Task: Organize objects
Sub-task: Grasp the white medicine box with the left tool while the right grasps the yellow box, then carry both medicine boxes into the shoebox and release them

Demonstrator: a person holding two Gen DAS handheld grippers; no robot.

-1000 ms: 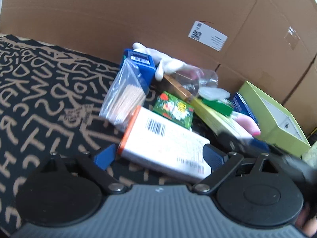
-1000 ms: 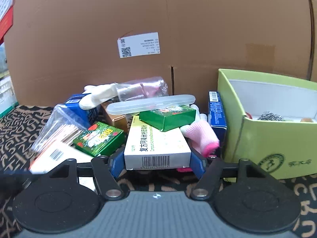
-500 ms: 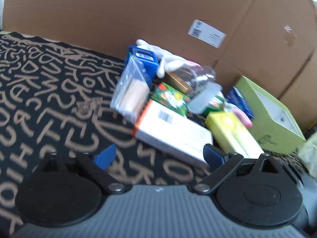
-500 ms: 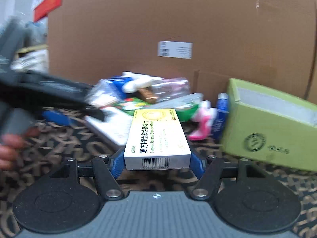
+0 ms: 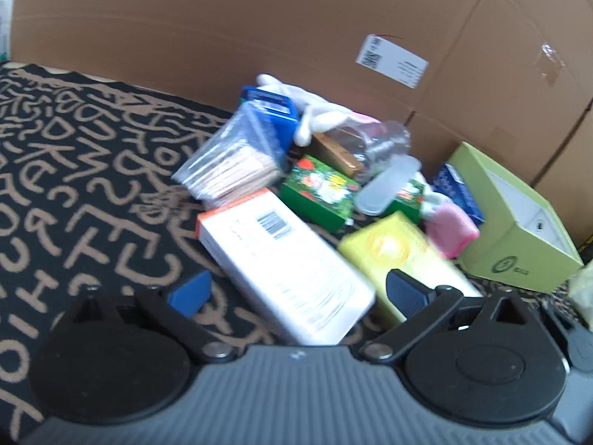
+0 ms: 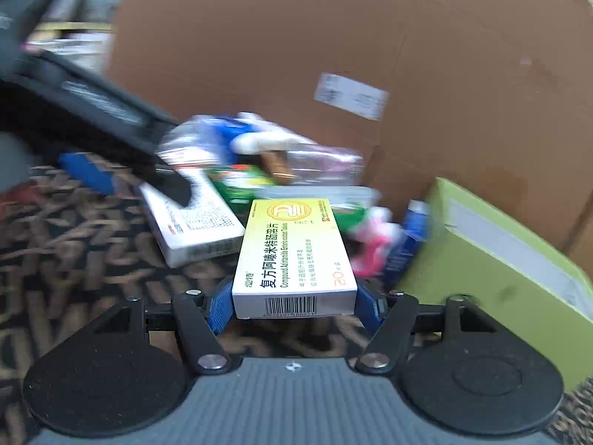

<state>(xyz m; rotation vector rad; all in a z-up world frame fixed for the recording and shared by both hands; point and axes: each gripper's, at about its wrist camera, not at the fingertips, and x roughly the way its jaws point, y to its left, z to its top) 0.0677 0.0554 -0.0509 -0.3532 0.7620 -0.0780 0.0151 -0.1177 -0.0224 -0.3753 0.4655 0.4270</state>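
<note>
My right gripper (image 6: 294,302) is shut on a yellow-and-white medicine box (image 6: 294,256) and holds it above the patterned cloth; the same box shows in the left wrist view (image 5: 404,259). My left gripper (image 5: 296,291) is open, its fingers either side of the near end of a long white box with an orange end (image 5: 285,263), which lies on the cloth. That gripper also shows in the right wrist view (image 6: 122,170). Behind lie a pile of small items: green boxes (image 5: 318,189), a bag of sticks (image 5: 229,163), a blue box (image 5: 270,111).
An open lime-green box (image 5: 519,230) stands at the right, also in the right wrist view (image 6: 500,259). A pink-and-white item (image 5: 450,228) lies beside it. A cardboard wall (image 5: 259,29) closes the back. Black cloth with tan letters (image 5: 74,155) covers the surface.
My right gripper has lifted the yellow medicine box out of the pile and drawn it back toward me. My left gripper pulled back from the white box, then moved in around its near end.
</note>
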